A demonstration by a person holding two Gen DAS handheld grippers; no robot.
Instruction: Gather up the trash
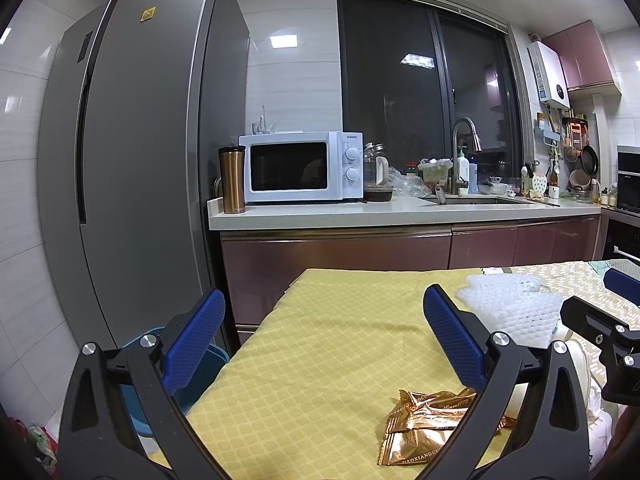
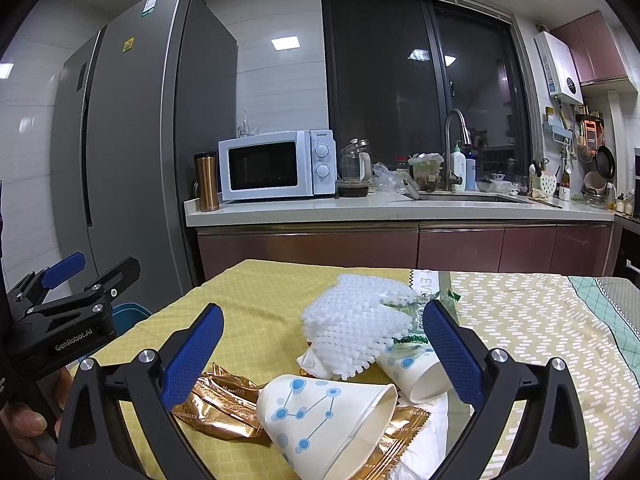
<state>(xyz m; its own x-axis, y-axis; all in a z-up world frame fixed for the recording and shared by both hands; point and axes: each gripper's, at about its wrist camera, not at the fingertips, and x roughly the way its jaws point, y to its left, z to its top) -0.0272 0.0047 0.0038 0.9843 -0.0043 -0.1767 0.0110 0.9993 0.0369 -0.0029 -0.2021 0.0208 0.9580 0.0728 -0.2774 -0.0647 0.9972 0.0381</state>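
We hold both claws wide and empty over the yellow-clothed counter (image 2: 256,320). Our right claw (image 2: 322,330) frames two paper cups (image 2: 320,412) on their sides, gold snack wrappers (image 2: 224,408) and white foam netting (image 2: 352,328); our left claw (image 1: 324,320) hangs beside the wrappers.

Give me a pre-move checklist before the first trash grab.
1. Right gripper open and holding nothing: ok.
2. Left gripper open and holding nothing: ok.
3. Nearest paper cup lies on its side between the right fingers, reachable: ok.
4. Gold wrappers partly under that cup, may drag along: not ok.
5. Blue bin beside the table edge, opening free: cannot tell.
6. White foam net clear of the first grasp: ok.
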